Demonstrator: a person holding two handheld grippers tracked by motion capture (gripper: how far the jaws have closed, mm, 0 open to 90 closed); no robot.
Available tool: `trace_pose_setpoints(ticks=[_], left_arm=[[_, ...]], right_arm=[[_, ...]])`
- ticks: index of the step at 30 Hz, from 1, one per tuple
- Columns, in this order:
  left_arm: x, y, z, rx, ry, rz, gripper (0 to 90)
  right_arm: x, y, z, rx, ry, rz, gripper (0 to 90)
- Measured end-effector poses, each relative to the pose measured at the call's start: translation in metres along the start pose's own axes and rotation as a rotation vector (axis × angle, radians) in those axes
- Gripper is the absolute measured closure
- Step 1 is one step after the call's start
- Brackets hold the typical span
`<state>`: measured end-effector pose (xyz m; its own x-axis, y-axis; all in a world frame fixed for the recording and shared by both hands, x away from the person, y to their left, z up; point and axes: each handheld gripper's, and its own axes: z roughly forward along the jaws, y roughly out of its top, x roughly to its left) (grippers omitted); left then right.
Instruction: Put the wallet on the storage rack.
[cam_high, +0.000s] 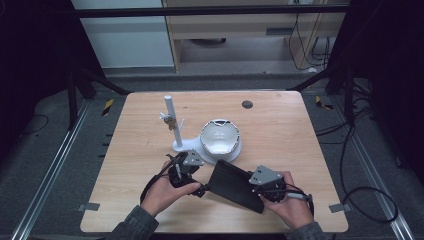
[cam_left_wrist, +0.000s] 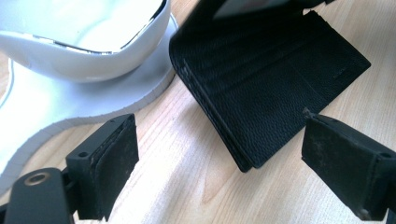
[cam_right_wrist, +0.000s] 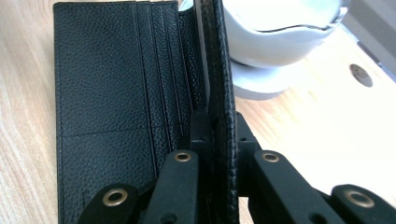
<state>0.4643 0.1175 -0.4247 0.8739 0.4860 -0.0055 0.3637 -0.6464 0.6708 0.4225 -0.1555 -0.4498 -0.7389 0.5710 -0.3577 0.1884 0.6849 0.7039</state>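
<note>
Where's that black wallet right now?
In the high view the black wallet lies open near the table's front edge, just before the white dish, one flap pinched by the right gripper.

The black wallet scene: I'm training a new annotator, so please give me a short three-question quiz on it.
1. True or false: the right gripper is clamped on a flap of the black wallet.
2. How do the left gripper jaws stand: A open, B shut?
3. What white thing sits just beyond the wallet?

Key: 1 true. 2 A; nothing is between them. 3 a white bowl on the white stand base.
</note>
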Motion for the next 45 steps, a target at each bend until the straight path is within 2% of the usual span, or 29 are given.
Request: trace_pose_setpoints(ticks=[2, 5, 9, 13, 20, 31, 45], left_arm=[[0.000, 0.004, 0.000, -0.001, -0.012, 0.008, 10.3], [0.000, 0.011, -0.002, 0.002, -0.010, 0.029, 9.6], [-0.001, 0.019, -0.004, -0.013, -0.024, 0.027, 8.7], [0.000, 0.027, -0.010, -0.022, -0.013, 0.046, 8.5], [0.003, 0.033, -0.019, -0.032, -0.017, 0.046, 8.5], [0.011, 0.037, -0.017, -0.031, -0.049, 0.027, 8.5], [0.009, 0.043, -0.003, -0.015, -0.068, 0.034, 8.5]], right_arm=[[-0.003, -0.002, -0.004, -0.028, -0.001, 0.019, 84.2], [-0.007, -0.003, -0.010, -0.065, -0.005, 0.034, 84.2], [-0.010, -0.005, -0.015, -0.110, -0.014, 0.055, 84.2], [-0.013, -0.006, -0.018, -0.151, -0.019, 0.083, 84.2], [-0.018, -0.008, -0.023, -0.207, -0.024, 0.122, 84.2], [-0.022, -0.008, -0.026, -0.244, -0.028, 0.146, 84.2], [-0.022, -0.006, -0.027, -0.254, -0.028, 0.141, 84.2]])
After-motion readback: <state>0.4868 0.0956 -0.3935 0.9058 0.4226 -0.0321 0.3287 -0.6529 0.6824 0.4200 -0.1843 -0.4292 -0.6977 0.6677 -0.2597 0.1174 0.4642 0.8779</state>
